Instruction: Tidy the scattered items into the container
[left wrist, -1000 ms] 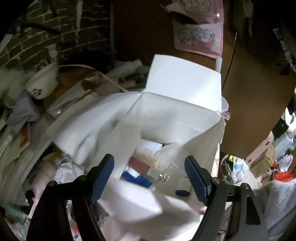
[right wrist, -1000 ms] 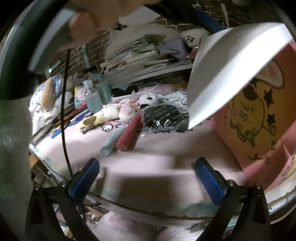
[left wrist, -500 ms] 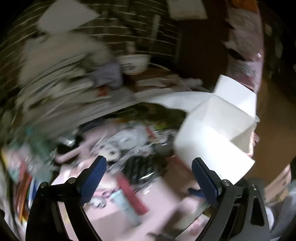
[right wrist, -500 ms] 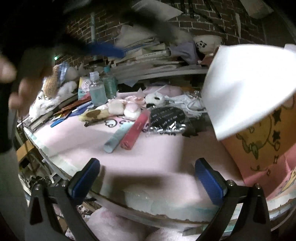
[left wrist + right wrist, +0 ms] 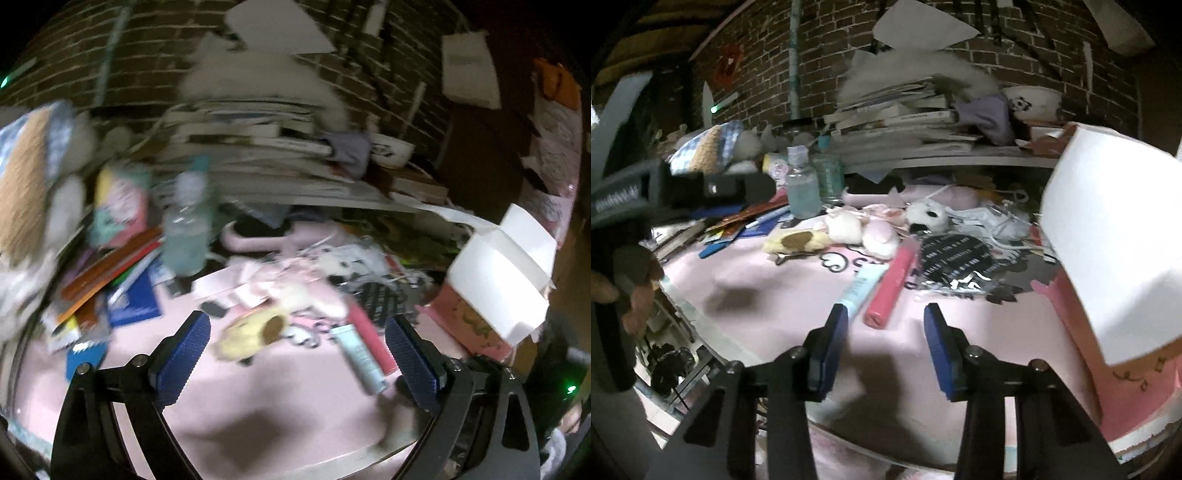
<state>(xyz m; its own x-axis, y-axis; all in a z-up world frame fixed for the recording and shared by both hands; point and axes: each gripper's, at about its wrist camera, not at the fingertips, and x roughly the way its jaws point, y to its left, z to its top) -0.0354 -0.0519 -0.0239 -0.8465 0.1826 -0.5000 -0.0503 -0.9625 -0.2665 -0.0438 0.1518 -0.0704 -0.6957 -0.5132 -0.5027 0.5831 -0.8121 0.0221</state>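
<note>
Two tubes (image 5: 877, 284), pink beside mint.

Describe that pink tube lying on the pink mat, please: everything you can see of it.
The pink tube is a slim, smooth, plastic-looking stick of coral pink, rounded at its near end. It lies flat on the pink mat, slanting away toward the black patterned pouch. A pale mint tube lies close along its left side, nearly parallel. Nothing grips it: the right claw hangs open just short of its near end. In the left view it is blurred.
</note>
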